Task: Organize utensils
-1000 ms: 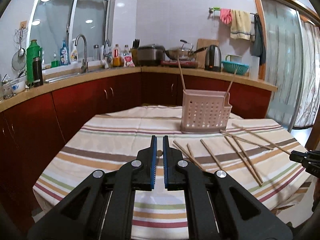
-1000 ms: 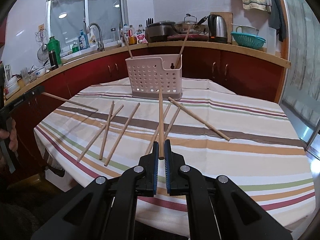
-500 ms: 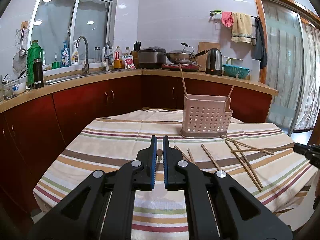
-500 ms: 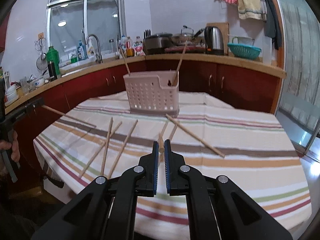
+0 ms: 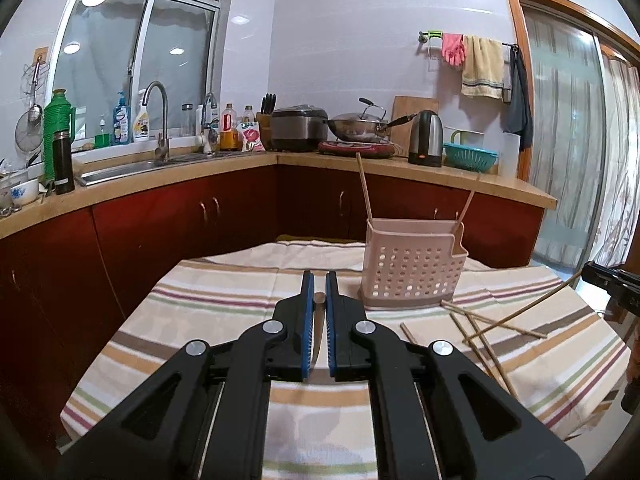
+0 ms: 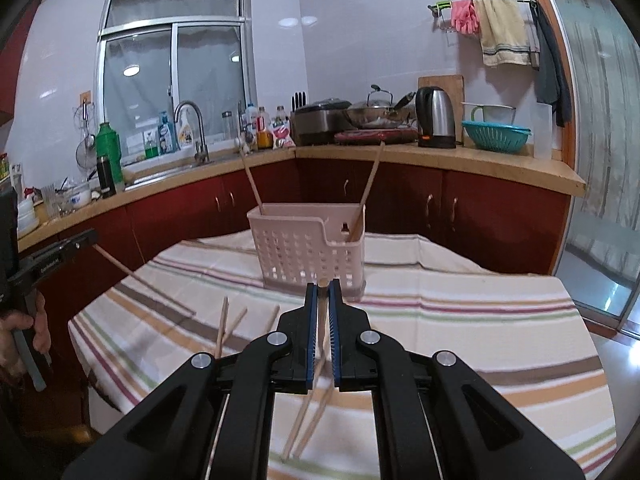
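Both tools, left point(image 5: 319, 286) and right point(image 6: 323, 290), each clench one chopstick point(image 5: 319, 298) before the basket point(image 5: 412, 260).

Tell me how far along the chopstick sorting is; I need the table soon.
Done: two chopsticks stand in the pink basket. In hand: the left gripper and the right gripper are each shut on one chopstick. Left: several loose chopsticks lie on the striped tablecloth.
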`<action>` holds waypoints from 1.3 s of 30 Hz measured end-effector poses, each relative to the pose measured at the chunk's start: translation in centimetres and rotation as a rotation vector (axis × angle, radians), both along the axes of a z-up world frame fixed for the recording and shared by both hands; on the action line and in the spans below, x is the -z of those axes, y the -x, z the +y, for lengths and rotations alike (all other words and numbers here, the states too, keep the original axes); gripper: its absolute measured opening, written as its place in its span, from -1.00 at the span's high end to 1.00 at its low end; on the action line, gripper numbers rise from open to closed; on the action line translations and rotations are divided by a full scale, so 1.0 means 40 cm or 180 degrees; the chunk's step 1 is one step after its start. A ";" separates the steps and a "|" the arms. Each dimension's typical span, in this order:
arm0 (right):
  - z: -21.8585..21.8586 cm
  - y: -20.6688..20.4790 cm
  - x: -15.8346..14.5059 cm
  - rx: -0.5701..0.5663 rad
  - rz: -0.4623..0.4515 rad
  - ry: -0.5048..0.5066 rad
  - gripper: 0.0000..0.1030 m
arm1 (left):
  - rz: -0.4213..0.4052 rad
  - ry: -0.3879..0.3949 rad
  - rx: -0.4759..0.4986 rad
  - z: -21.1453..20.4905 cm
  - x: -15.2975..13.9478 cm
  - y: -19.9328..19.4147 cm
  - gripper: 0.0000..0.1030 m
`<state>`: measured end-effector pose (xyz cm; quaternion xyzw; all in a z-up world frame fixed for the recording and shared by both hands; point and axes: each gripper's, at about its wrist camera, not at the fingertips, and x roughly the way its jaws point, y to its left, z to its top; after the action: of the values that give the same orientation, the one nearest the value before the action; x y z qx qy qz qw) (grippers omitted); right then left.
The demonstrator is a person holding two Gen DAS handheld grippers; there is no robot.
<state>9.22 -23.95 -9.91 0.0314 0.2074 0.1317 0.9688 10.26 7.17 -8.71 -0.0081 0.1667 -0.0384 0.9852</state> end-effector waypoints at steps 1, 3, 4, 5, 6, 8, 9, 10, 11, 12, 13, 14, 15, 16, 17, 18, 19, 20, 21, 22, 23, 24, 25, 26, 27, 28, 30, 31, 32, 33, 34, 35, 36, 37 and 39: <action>0.003 -0.006 -0.005 -0.0004 -0.0016 -0.0005 0.87 | -0.0006 0.0009 0.0008 0.000 -0.004 -0.008 0.88; 0.009 -0.023 -0.013 -0.0020 -0.0043 -0.0020 0.87 | -0.0026 0.0004 0.0009 -0.002 -0.011 -0.025 0.88; 0.011 -0.030 -0.016 -0.0026 -0.0048 -0.0026 0.88 | -0.0042 -0.0004 0.0009 -0.004 -0.014 -0.034 0.88; 0.014 -0.037 -0.018 -0.0029 -0.0053 -0.0030 0.88 | -0.0049 -0.0001 0.0012 -0.001 -0.016 -0.039 0.88; 0.017 -0.043 -0.020 -0.0032 -0.0058 -0.0031 0.87 | -0.0056 0.0009 0.0016 -0.002 -0.019 -0.046 0.88; 0.020 -0.053 -0.027 -0.0045 -0.0075 -0.0035 0.87 | -0.0070 0.0021 0.0021 -0.002 -0.022 -0.056 0.88; 0.023 -0.055 -0.028 -0.0049 -0.0080 -0.0041 0.87 | -0.0083 0.0011 0.0021 -0.004 -0.025 -0.062 0.88; 0.024 -0.060 -0.028 -0.0053 -0.0079 -0.0043 0.87 | -0.0094 0.0002 0.0021 -0.006 -0.026 -0.066 0.88; 0.027 -0.065 -0.028 -0.0055 -0.0080 -0.0044 0.87 | -0.0102 -0.0001 0.0024 -0.006 -0.027 -0.071 0.88; 0.029 -0.070 -0.027 -0.0053 -0.0077 -0.0043 0.87 | -0.0108 0.0002 0.0027 -0.006 -0.029 -0.079 0.88; 0.027 -0.077 -0.027 -0.0054 -0.0073 -0.0046 0.88 | -0.0113 0.0004 0.0030 -0.006 -0.031 -0.085 0.88; 0.027 -0.082 -0.026 -0.0052 -0.0066 -0.0051 0.87 | -0.0120 0.0005 0.0030 -0.007 -0.033 -0.092 0.88; 0.027 -0.087 -0.025 -0.0052 -0.0057 -0.0055 0.87 | -0.0128 0.0010 0.0031 -0.007 -0.035 -0.100 0.88; 0.028 -0.093 -0.025 -0.0051 -0.0048 -0.0064 0.87 | -0.0132 0.0014 0.0032 -0.006 -0.036 -0.108 0.88; 0.029 -0.097 -0.026 -0.0050 -0.0041 -0.0074 0.87 | -0.0137 0.0015 0.0034 -0.005 -0.039 -0.112 0.88; 0.031 -0.101 -0.028 -0.0048 -0.0034 -0.0076 0.87 | -0.0145 0.0016 0.0032 -0.005 -0.040 -0.119 0.88; 0.032 -0.105 -0.028 -0.0043 -0.0026 -0.0065 0.88 | -0.0155 0.0013 0.0027 -0.005 -0.041 -0.124 0.88; 0.033 -0.109 -0.029 -0.0034 -0.0018 -0.0054 0.87 | -0.0163 0.0009 0.0024 -0.005 -0.042 -0.129 0.88; 0.032 -0.113 -0.029 -0.0027 -0.0009 -0.0050 0.88 | -0.0167 0.0015 0.0022 -0.002 -0.043 -0.132 0.88; 0.032 -0.118 -0.028 -0.0013 0.0015 -0.0038 0.88 | -0.0170 0.0025 0.0019 0.000 -0.043 -0.135 0.88; 0.032 -0.126 -0.027 0.0003 0.0042 -0.0030 0.88 | -0.0173 0.0027 0.0014 0.001 -0.045 -0.141 0.88; 0.030 -0.133 -0.028 0.0012 0.0055 -0.0038 0.87 | -0.0173 0.0033 0.0014 0.004 -0.046 -0.146 0.88; 0.026 -0.135 -0.030 0.0014 0.0060 -0.0049 0.87 | -0.0170 0.0044 0.0017 0.006 -0.048 -0.150 0.88; 0.024 -0.137 -0.033 0.0019 0.0055 -0.0062 0.87 | -0.0165 0.0056 0.0021 0.007 -0.049 -0.153 0.88; 0.022 -0.138 -0.038 0.0021 0.0046 -0.0076 0.87 | -0.0166 0.0060 0.0028 0.009 -0.053 -0.157 0.88; 0.018 -0.139 -0.045 0.0027 0.0036 -0.0092 0.87 | -0.0173 0.0060 0.0032 0.008 -0.056 -0.159 0.88; 0.012 -0.137 -0.064 0.0056 0.0008 -0.0082 0.87 | -0.0183 0.0086 0.0048 0.009 -0.067 -0.162 0.88; 0.009 -0.136 -0.074 0.0063 -0.0008 -0.0082 0.87 | -0.0188 0.0104 0.0065 0.008 -0.074 -0.164 0.88; 0.005 -0.137 -0.083 0.0066 -0.0021 -0.0088 0.87 | -0.0196 0.0112 0.0075 0.007 -0.081 -0.165 0.88; 0.001 -0.136 -0.094 0.0069 -0.0030 -0.0095 0.88 | -0.0207 0.0126 0.0098 0.005 -0.093 -0.167 0.88; -0.003 -0.139 -0.103 0.0066 -0.0031 -0.0100 0.87 | -0.0219 0.0139 0.0126 0.001 -0.106 -0.169 0.88; -0.008 -0.139 -0.116 0.0062 -0.0041 -0.0111 0.87 | -0.0244 0.0150 0.0159 -0.003 -0.124 -0.170 0.88; -0.012 -0.139 -0.130 0.0056 -0.0057 -0.0108 0.87 | -0.0272 0.0158 0.0179 -0.006 -0.137 -0.171 0.88; -0.016 -0.142 -0.140 0.0055 -0.0066 -0.0097 0.88 | -0.0313 0.0171 0.0214 -0.012 -0.157 -0.172 0.88; -0.022 -0.144 -0.165 0.0041 -0.0101 -0.0072 0.87 | -0.0389 0.0198 0.0271 -0.021 -0.191 -0.175 0.88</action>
<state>14.97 -24.83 -3.30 0.0416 0.1903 0.1282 0.9724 17.27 6.32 -1.05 -0.0292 0.1052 -0.0858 0.9903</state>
